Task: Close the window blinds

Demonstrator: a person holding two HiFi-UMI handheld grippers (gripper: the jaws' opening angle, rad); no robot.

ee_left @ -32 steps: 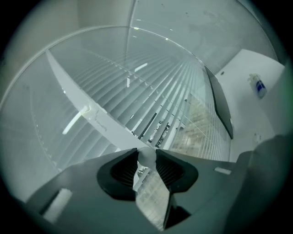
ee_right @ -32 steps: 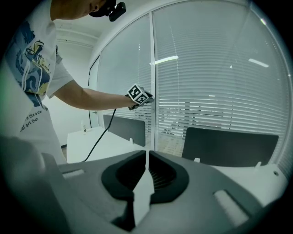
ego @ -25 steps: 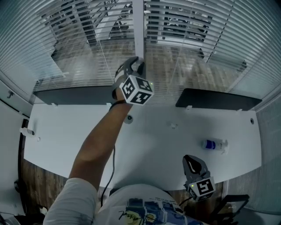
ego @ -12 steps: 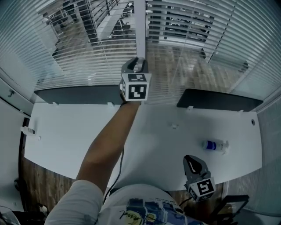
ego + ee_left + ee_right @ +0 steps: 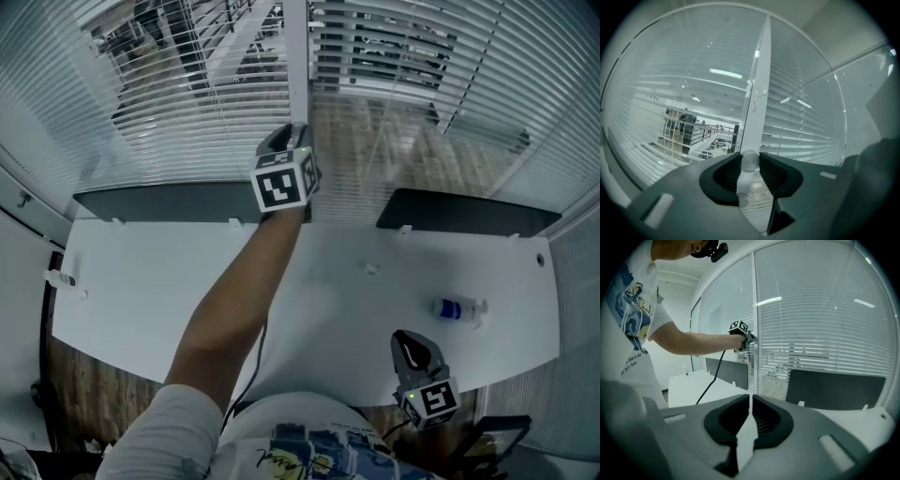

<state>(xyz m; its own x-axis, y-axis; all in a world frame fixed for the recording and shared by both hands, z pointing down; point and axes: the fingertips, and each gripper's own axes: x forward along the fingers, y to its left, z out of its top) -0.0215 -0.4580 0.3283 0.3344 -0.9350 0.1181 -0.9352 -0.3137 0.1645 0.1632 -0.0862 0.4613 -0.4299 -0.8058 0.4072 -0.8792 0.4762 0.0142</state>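
Rolled since a second ago, left gripper [image 5: 289,133] reaches the window post [image 5: 295,56], blinds [image 5: 178,112] just past its tips | left gripper view: jaws pinch white tilt wand [image 5: 750,161]; twist on-axis, grip firm, post close behind | right gripper view: right gripper [image 5: 750,420] pressed together, empty; desk [image 5: 689,380] open ahead

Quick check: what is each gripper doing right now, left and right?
Left hand-held gripper: closed on the white knob at the window post.
Right hand-held gripper: closed, holding nothing.
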